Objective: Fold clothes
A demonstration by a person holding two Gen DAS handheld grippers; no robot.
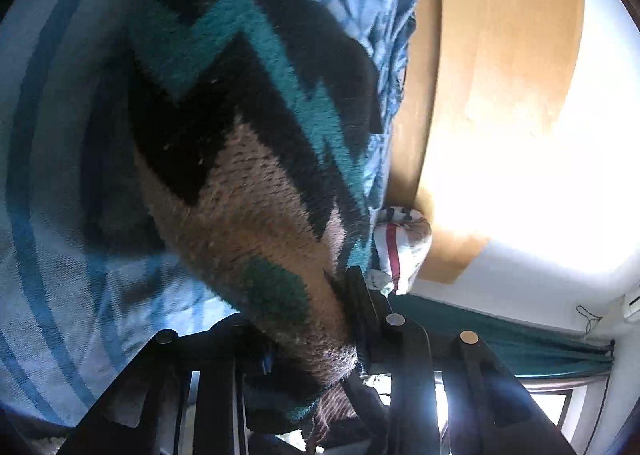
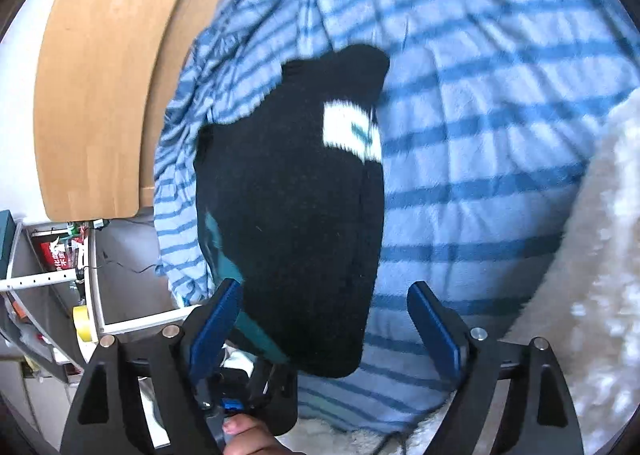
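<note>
You have the fuzzy knitted garment, black with teal zigzags and a tan panel (image 1: 256, 159), hanging over the blue-and-white striped bedsheet (image 1: 52, 183), and your left gripper (image 1: 312, 339) is pinched tight on one fold of it, the knit bunched right down into the jaws. Your right gripper (image 2: 324, 315) stands wide apart, its blue-padded fingers (image 2: 434, 325) either side of the dangling black cloth without squeezing it.

To do this step well, close the right gripper on a matching corner or hem rather than on the middle of the fabric; the piece between the pads looks like a rounded, loose lobe, so slide toward its edge before you bite. Take only one layer if you can. Then draw both hands apart until the knit hangs flat, and lower it onto the sheet before you fold, or the thick pile will likely roll on itself.

The left view gives you the pattern and the grip itself, plus a small white-and-red cloth bundle (image 1: 400, 243) by the tan wooden headboard (image 1: 500, 55). It does not show the right gripper at all. The right view shows a white knitted patch (image 2: 352, 131) on the black side, a fluffy cream blanket (image 2: 600, 255) along the bed's edge, a roll of yellow tape (image 2: 82, 321) on a white shelf (image 2: 96, 275), and a bare fingertip (image 2: 240, 429) at the handle.
</note>
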